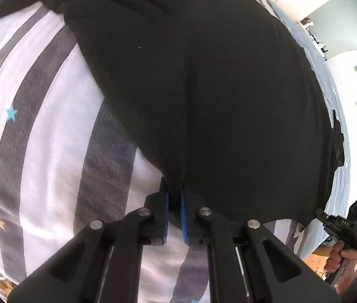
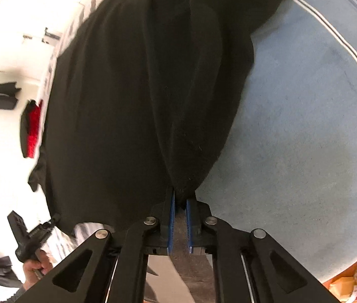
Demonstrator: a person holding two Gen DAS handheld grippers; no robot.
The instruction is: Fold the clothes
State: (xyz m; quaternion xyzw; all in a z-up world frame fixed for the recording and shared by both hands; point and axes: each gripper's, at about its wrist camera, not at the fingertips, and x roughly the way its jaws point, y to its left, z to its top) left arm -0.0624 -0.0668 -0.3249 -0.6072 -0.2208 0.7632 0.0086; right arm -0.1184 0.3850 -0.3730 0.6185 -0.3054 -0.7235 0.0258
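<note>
- Across the left half of the left wrist view lies the striped bed sheet (image 1: 52, 126), white with grey bands and small stars; in the right half of the right wrist view the surface under the cloth is a plain pale-blue cover (image 2: 305, 126) with a thin white line near the upper right.
- Filling the centre and upper right of the left view, the black garment (image 1: 216, 88) spreads over the bed, one sleeve-like end trailing to the upper left; in the right view it hangs in deep vertical folds through the middle of the frame.
- At the bottom centre of the left view, the left gripper (image 1: 176, 202) has its blue-padded jaws drawn narrow, pinching an edge of the garment.
- At the bottom centre of the right view, the right gripper (image 2: 180, 199) is likewise clamped on a gathered bunch of the same cloth.
- At the lower right edge of the left view a hand (image 1: 340, 260) grasps the other tool's handle.
- At the left edge of the right view, a red and black cloth (image 2: 30, 128) lies well apart.
- Judgement: both edges are held and the cloth looks lifted, so a fold or a spreading pull is in hand; which one, the views do not settle. The next move calls for even tension between both grips and level travel, so the bunched right side does not crease.
</note>
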